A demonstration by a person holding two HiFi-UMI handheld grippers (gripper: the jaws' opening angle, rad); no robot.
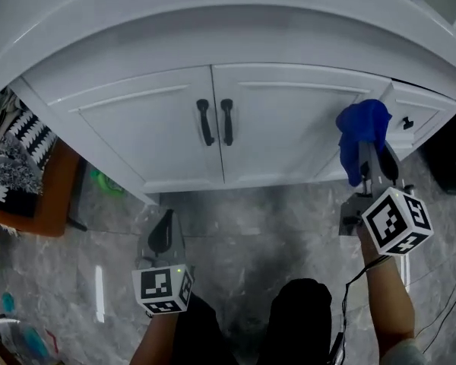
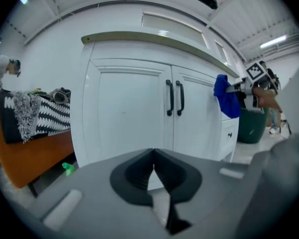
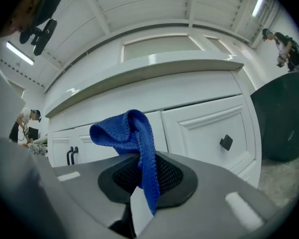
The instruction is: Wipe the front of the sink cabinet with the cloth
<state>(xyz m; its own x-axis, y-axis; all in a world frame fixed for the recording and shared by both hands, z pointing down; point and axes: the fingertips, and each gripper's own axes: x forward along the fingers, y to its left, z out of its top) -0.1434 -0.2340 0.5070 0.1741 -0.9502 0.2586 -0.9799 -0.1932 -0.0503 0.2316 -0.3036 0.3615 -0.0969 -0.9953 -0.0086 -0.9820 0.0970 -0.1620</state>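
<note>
**Progress.** Judged early or mid-task; not settled by the surface itself. No streak, damp patch or dirt line visible anywhere on the white sink cabinet point(image 1: 289, 128), so no way of telling wiped panels from unwiped ones. Pickup done: cloth point(image 1: 362, 128) in a gripper and up at the cabinet front. Presumably left to do: passes over both doors, around the paired black handles point(image 1: 215, 122), across the drawer front point(image 1: 419, 112) at the right, and along the lower rail.

**Cloth position.** Raised at the upper right corner of the right-hand door, just beside the seam with the drawer stack. Appears at or just off the panel; contact not confirmable from any view.

**Right gripper** point(image 1: 374, 162). Clamped on the cloth, jaws closed down on a narrow fold of it.

**Left gripper** point(image 1: 161, 234). Low over the grey floor point(image 1: 251, 226), well apart from the cabinet. Jaws pressed together at the tips, nothing between them. Takes no part in the wipe at this moment.

**Cloth appearance.**
- Deep blue, small and limp, with a coarse knitted weave.
- Bunched into a loop above the jaws, with one tail hanging down between them.
- Looks dry; no drip or dark wet area visible.
- Offers little flat face in this bunched form, so probably needs pressing against the panel for broad contact.
</note>
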